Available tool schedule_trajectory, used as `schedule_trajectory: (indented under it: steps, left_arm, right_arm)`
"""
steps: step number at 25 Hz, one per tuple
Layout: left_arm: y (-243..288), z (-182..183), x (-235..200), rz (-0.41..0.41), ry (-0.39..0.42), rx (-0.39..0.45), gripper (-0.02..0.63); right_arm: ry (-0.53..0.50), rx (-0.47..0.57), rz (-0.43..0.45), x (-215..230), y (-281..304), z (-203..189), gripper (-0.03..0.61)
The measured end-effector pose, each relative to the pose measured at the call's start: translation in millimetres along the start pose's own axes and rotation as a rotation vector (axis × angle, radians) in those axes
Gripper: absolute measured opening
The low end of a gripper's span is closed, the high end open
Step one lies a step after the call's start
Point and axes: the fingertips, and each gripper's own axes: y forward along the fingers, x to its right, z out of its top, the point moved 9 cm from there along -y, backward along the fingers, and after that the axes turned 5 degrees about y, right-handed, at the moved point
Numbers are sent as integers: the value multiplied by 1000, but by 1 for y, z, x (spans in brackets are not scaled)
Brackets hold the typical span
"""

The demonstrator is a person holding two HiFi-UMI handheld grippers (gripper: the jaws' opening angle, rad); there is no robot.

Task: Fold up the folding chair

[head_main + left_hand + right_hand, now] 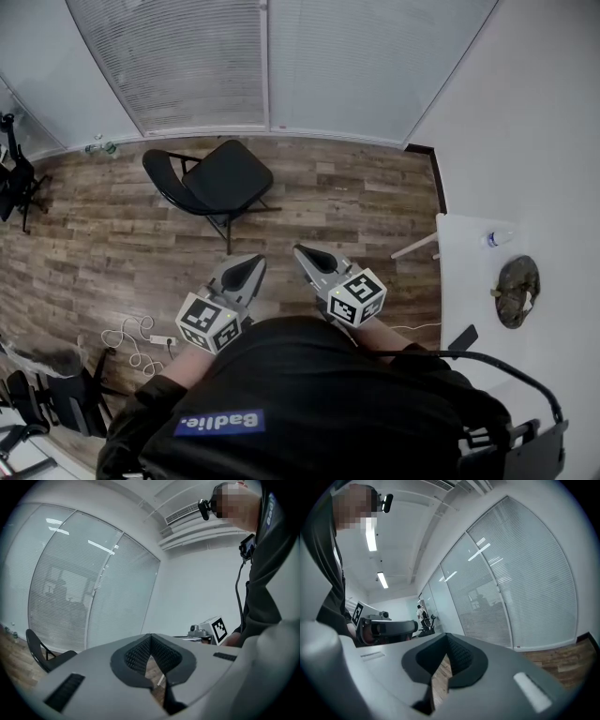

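We see the black folding chair [211, 183] standing open on the wood-plank floor [356, 206], in the upper left-of-centre part of the head view, close to the glass wall with grey blinds [281, 66]. Its seat is a flat, dark, roughly square pad lying level. The curved backrest rises at the seat's left side, and thin dark metal legs splay out below and to the right. In the left gripper view the same chair [35, 648] appears at the lower left edge, upright, with its backrest and part of the seat showing.

Both grippers sit in the lower middle of the head view, well apart from the chair and pointing toward it. The left gripper [251, 262] has its jaws pressed together with nothing between them. The right gripper [302, 251] is likewise closed and empty. Each gripper's own view shows the ribbed pads meeting at the tips, the left gripper [150, 637] and the right gripper [446, 637] alike.

A white tabletop [464, 281] stands at the right edge, and a white cable [131, 337] lies on the floor at the lower left.
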Motion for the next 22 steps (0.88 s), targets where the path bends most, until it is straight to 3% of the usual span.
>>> schedule_trajectory:
  steps: [7, 12, 16, 22]
  left_arm:
    - [15, -10, 14, 87, -3, 5, 5]
    - [21, -12, -2, 128, 6, -21, 5]
    - [30, -12, -37, 130, 1, -23, 5]
    - [39, 1, -126, 122, -19, -26, 5]
  right_arm:
    - [31, -27, 43, 31, -14, -9, 2]
    - [28, -46, 48, 45, -2, -8, 2]
    - [26, -68, 37, 55, 27, -8, 2]
    - [20, -87, -7, 71, 98, 9, 2]
